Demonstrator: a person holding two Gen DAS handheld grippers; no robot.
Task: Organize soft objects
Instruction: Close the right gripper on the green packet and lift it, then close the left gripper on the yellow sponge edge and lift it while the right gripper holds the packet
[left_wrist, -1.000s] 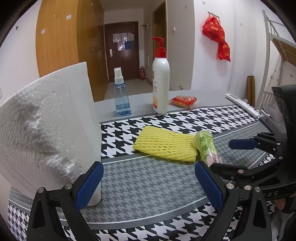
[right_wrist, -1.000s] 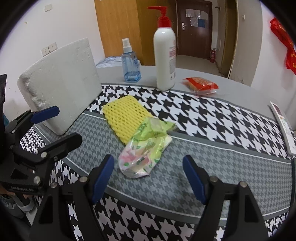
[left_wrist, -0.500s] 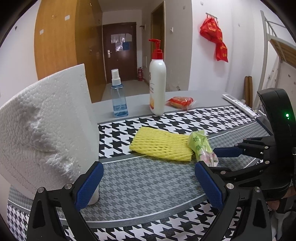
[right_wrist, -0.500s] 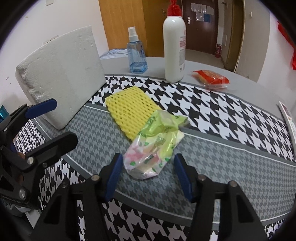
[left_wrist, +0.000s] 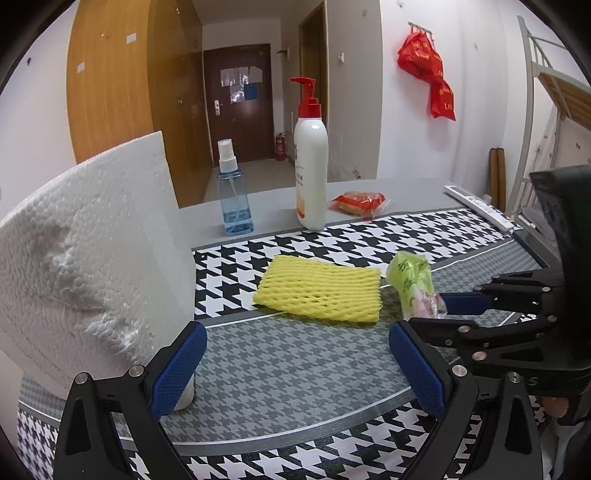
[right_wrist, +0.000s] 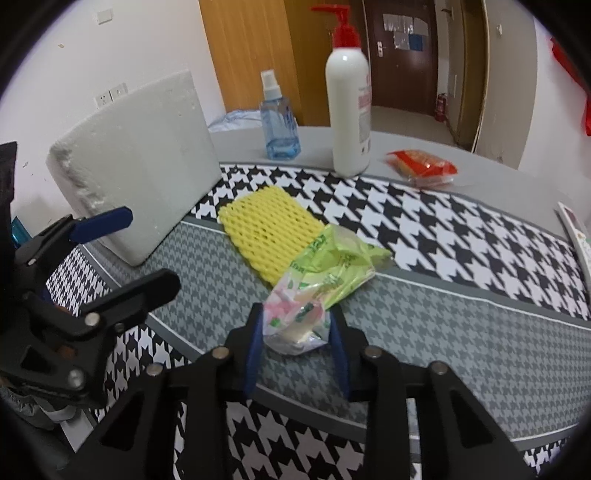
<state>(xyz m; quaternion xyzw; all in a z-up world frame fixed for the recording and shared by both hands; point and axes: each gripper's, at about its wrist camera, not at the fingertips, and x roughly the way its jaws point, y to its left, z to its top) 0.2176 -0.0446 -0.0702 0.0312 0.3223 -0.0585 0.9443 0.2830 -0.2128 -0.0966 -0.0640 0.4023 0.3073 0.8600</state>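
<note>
Since a second ago your right gripper (right_wrist: 297, 349) has gone from spread wide to closing around the crumpled green-and-pink plastic packet (right_wrist: 317, 288); the packet's near end now sits between its blue fingers (right_wrist: 255, 347), which flank it closely on both sides.

From the left, you see the white foam block (left_wrist: 88, 258) standing tilted on the houndstooth-patterned tabletop (left_wrist: 295, 369), right beside your left gripper (left_wrist: 295, 369). Its fingers (left_wrist: 177, 373) are spread wide with nothing between them. Next come the clear blue spray bottle (left_wrist: 234, 199) and the white pump bottle with a red top (left_wrist: 310, 173); its label print is too small to read. In front of them the yellow foam mesh sleeve (left_wrist: 321, 288) lies flat, its right end touching the packet, whose green printing cannot be made out. Behind, a red snack packet (left_wrist: 358, 202) rests on the grey strip. A white remote (left_wrist: 476, 206) lies at the far right edge, and a red bag (left_wrist: 428, 85) hangs on the wall.
</note>
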